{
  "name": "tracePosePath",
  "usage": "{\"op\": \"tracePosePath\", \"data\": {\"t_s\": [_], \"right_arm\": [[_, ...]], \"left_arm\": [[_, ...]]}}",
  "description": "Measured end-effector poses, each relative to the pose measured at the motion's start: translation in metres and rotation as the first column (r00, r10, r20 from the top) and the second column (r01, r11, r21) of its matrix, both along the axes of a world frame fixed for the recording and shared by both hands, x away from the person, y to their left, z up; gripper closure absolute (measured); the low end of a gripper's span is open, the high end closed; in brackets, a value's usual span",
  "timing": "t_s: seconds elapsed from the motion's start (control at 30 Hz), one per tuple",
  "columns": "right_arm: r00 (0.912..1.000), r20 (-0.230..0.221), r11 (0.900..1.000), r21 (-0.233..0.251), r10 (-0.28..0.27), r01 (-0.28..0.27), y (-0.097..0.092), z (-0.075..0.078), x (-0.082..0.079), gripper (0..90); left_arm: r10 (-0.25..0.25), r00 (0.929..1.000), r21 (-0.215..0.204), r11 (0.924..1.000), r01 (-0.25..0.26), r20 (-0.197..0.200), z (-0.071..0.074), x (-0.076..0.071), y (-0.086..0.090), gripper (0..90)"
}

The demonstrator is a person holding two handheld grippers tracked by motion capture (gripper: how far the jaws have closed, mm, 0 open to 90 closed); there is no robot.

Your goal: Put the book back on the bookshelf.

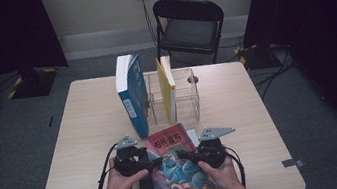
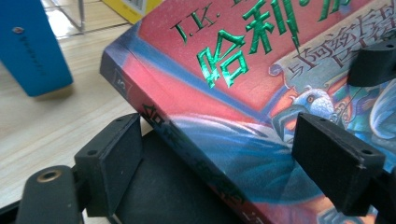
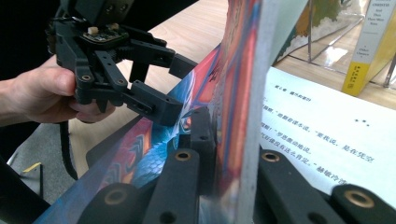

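Surface: pale wooden bench (image 1: 87,137) | red-and-blue illustrated paperback book (image 1: 180,171) between both | right hand-held gripper (image 1: 188,154) clamped on its cover | left hand-held gripper (image 1: 152,163) jaws apart, straddling its spine edge.

Room: dim and dark beyond the table (image 1: 87,137), light seemingly from overhead.
Glare: green foil lettering on the red book (image 2: 243,84) shines.
Focus: black jaws nearest that book are blurred.
Shadow: soft beneath it.
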State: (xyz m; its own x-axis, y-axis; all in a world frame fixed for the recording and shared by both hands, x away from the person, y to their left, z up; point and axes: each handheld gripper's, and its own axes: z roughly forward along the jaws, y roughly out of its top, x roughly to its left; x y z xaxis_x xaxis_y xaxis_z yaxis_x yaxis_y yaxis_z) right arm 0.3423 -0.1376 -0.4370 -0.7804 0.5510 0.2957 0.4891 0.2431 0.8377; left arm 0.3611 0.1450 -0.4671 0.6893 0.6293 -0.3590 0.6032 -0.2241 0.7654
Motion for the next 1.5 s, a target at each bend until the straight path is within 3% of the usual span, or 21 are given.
{"op": "tracePosePath", "data": {"t_s": [0.27,0.33,0.37,0.4,0.57,0.67,0.8,0.83,0.97,1.17,1.5], "right_arm": [[0.9998,0.017,0.9999,0.013,0.010,-0.010,0.000,0.004,-0.004,85.3],[0.9998,0.017,0.9997,0.022,0.013,-0.014,0.000,0.004,-0.004,85.4],[0.9996,0.022,0.9996,0.024,0.014,-0.015,-0.001,0.005,-0.004,85.5],[0.9996,0.020,0.9992,0.034,0.018,-0.019,-0.002,0.006,-0.004,85.6],[0.9994,0.031,0.9989,0.043,0.016,-0.017,-0.002,0.010,-0.006,85.9],[0.9991,0.039,0.9983,0.055,0.014,-0.016,-0.003,0.014,-0.007,85.9],[0.9986,0.050,0.9985,0.052,0.014,-0.017,-0.004,0.019,-0.007,85.9],[0.9986,0.052,0.9988,0.047,0.010,-0.012,-0.005,0.022,-0.006,85.8],[0.9988,0.048,0.9996,0.027,0.003,-0.005,-0.007,0.022,-0.005,84.9],[0.9991,0.043,0.9993,0.038,-0.004,0.002,-0.007,0.022,-0.007,84.2],[0.9976,0.066,0.9990,0.041,-0.023,0.021,-0.010,0.039,-0.006,83.7]], "left_arm": [[-0.018,0.9994,-0.039,0.9991,0.016,-0.030,0.000,0.001,-0.002,17.6],[-0.033,0.9979,-0.056,0.9980,0.030,-0.056,0.001,0.003,-0.001,20.8],[-0.048,0.9927,-0.111,0.9932,0.035,-0.110,0.000,0.004,0.001,24.9],[-0.048,0.9927,-0.111,0.9932,0.035,-0.110,0.000,0.004,0.001,27.2],[-0.051,0.9946,-0.101,0.9940,0.042,-0.091,0.006,0.002,0.000,27.8],[-0.057,0.9953,-0.137,0.9895,0.046,-0.079,0.011,0.002,0.004,32.2],[-0.060,0.9955,-0.154,0.9870,0.048,-0.074,0.015,0.002,0.004,37.9],[-0.075,0.9946,-0.177,0.9824,0.061,-0.071,0.018,0.002,0.003,40.4],[-0.100,0.9947,-0.144,0.9848,0.096,-0.021,0.025,-0.003,-0.008,47.4],[-0.104,0.9939,-0.163,0.9818,0.098,-0.034,0.029,-0.004,-0.010,54.6],[-0.087,0.9955,-0.138,0.9862,0.091,0.038,0.052,-0.003,-0.014,58.6]]}}
